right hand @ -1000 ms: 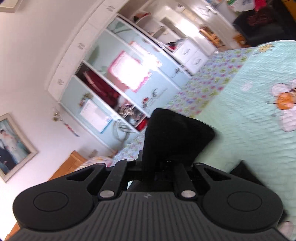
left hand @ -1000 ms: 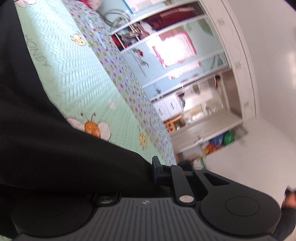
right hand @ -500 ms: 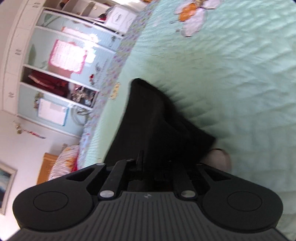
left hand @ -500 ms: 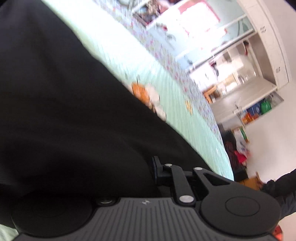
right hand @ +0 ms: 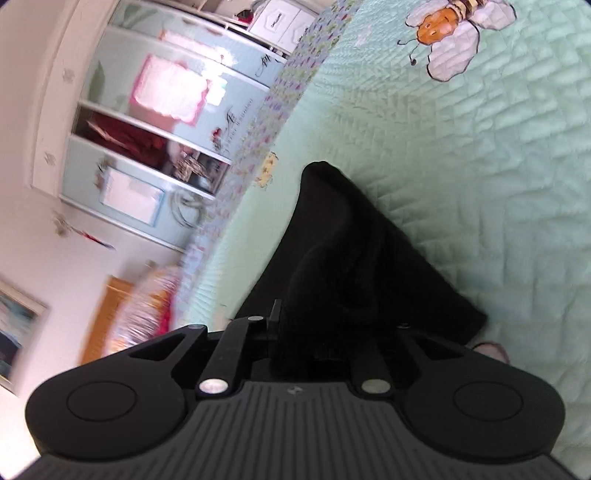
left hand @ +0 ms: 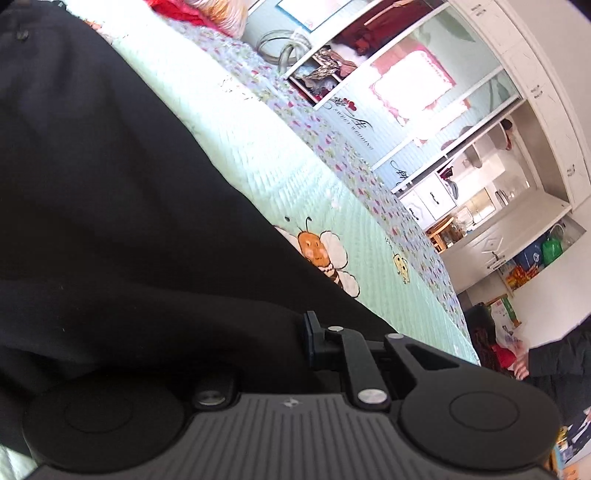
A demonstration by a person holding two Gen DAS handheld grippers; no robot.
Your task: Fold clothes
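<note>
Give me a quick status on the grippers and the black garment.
Left gripper shut on black garment. Right gripper jaws opening, black cloth still between them. Garment draped on green bedspread. Nothing in the way.

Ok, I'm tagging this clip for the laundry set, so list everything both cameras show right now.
black garment: one, black, draped on the bed, gripped at both claws
bedspread: one, mint green with floral border, beneath the garment
bee prints: several, orange and white, on the bedspread
wardrobe: one, white and pale blue, past the bed
framed picture: one, on the wall
left claw: one, black, shut on the garment
right claw: one, black, jaws opening, garment between them
</note>
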